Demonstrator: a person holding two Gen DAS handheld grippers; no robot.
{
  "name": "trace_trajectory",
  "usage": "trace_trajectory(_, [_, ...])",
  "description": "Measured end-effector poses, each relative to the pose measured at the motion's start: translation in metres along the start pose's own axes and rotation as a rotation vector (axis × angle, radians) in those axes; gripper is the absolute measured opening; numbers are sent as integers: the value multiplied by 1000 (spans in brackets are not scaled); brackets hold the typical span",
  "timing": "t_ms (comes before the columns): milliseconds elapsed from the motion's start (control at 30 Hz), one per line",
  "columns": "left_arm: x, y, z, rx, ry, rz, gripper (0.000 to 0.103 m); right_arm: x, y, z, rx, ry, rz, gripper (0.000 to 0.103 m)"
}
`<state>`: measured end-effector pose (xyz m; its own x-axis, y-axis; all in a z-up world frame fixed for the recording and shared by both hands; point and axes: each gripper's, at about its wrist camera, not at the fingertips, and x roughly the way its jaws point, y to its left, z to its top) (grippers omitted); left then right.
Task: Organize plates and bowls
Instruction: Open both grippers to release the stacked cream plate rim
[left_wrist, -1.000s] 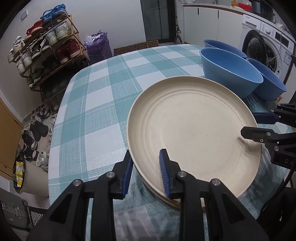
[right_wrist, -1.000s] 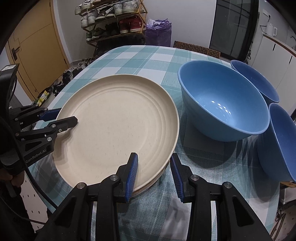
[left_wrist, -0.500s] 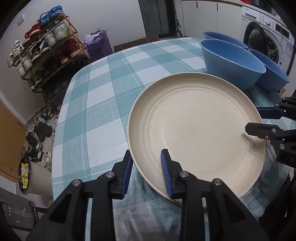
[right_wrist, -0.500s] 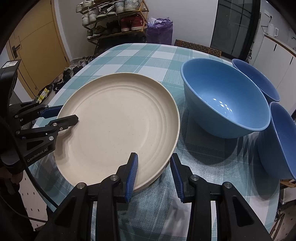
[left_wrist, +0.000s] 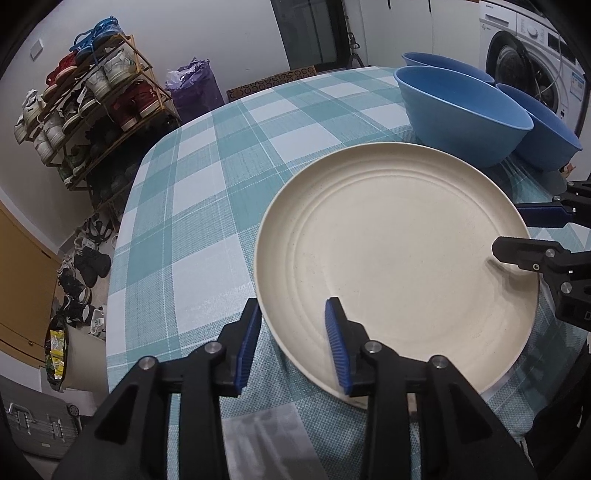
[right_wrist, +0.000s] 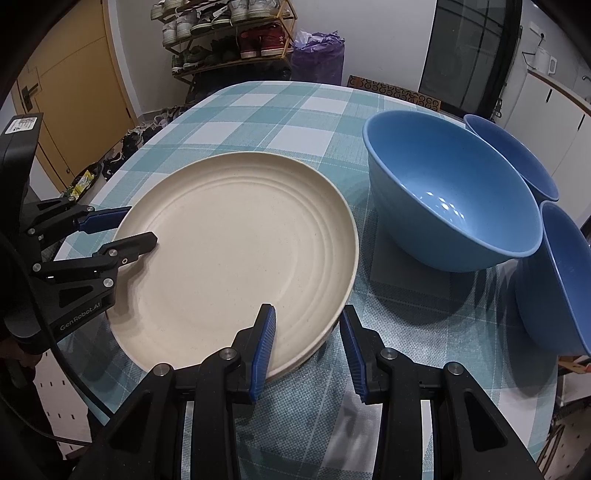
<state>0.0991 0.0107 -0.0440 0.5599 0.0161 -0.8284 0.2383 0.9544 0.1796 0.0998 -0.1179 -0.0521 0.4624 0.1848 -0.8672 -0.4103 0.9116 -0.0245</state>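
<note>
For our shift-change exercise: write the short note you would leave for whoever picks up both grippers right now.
Left gripper: jaws opening, cream plate rim between them, pads not pressing.
Right gripper: straddles the opposite rim with a visible gap, not clamped.
Plate lies on at least one other plate on the checked tablecloth.
Three blue bowls sit separately beside it, unstacked.
Done: plates stacked.
Left: back both grippers off, then probably nest the bowls.
</note>
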Motion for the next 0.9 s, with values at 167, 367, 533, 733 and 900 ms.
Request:
trace_trajectory(167, [0,-1,0,0,0,-16,43,0,0,-1,-1,-1,-7,38])
trace_trajectory(367, [3,2,0,-22,6,-36,51,-1,-4,-2,13,-12,14,44])
trace_trajectory(533, [2,6,2,-48,-3,-43,56,-3,-7,-4,24,-21,26,49])
trace_trajectory(733, [1,8,4,-77,-17,-83,58,-14,-11,-4,27,-80,66,77])
trace_trajectory(900, [-9,10,7,-107,-65,-121,87,-20,-13,-4,30,-110,70,84])
